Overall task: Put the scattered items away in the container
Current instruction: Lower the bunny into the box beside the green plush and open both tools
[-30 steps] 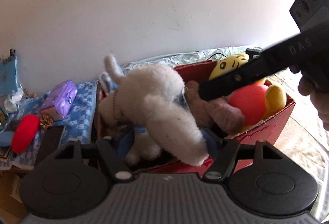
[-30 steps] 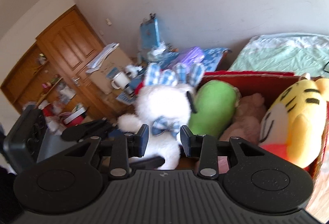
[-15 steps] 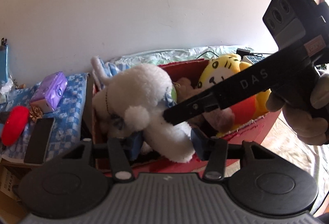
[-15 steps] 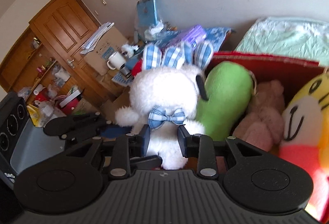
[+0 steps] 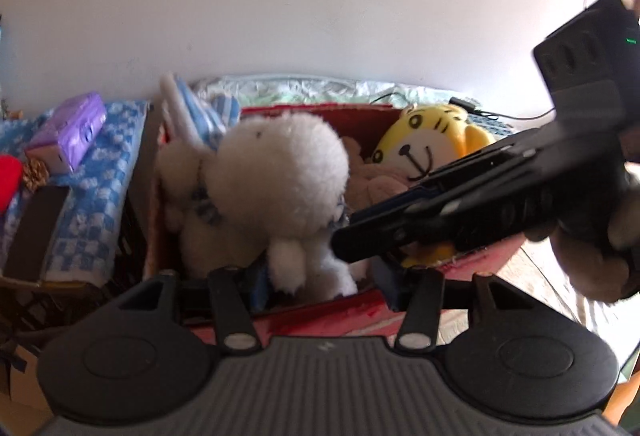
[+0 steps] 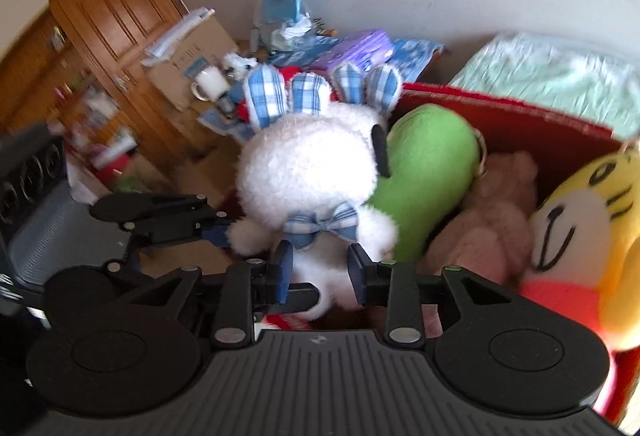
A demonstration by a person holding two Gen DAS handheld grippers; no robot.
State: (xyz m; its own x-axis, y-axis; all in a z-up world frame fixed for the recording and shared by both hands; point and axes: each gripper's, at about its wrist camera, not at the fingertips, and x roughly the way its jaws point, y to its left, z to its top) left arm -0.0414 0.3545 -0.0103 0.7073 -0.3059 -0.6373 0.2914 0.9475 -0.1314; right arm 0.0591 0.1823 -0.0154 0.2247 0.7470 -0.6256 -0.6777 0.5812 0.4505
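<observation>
White fluffy plush rabbit (image 6: 308,172) with blue plaid ears at the left end of the red cardboard box (image 6: 520,124).
Green plush (image 6: 428,172), pink plush (image 6: 496,212) and yellow tiger plush (image 6: 580,228) crowd its right. Both claws are easing apart: right claw (image 6: 320,270) straddles its body, left claw (image 5: 320,278) its legs; contact unclear. Since a second ago, the rabbit sits more upright.
</observation>
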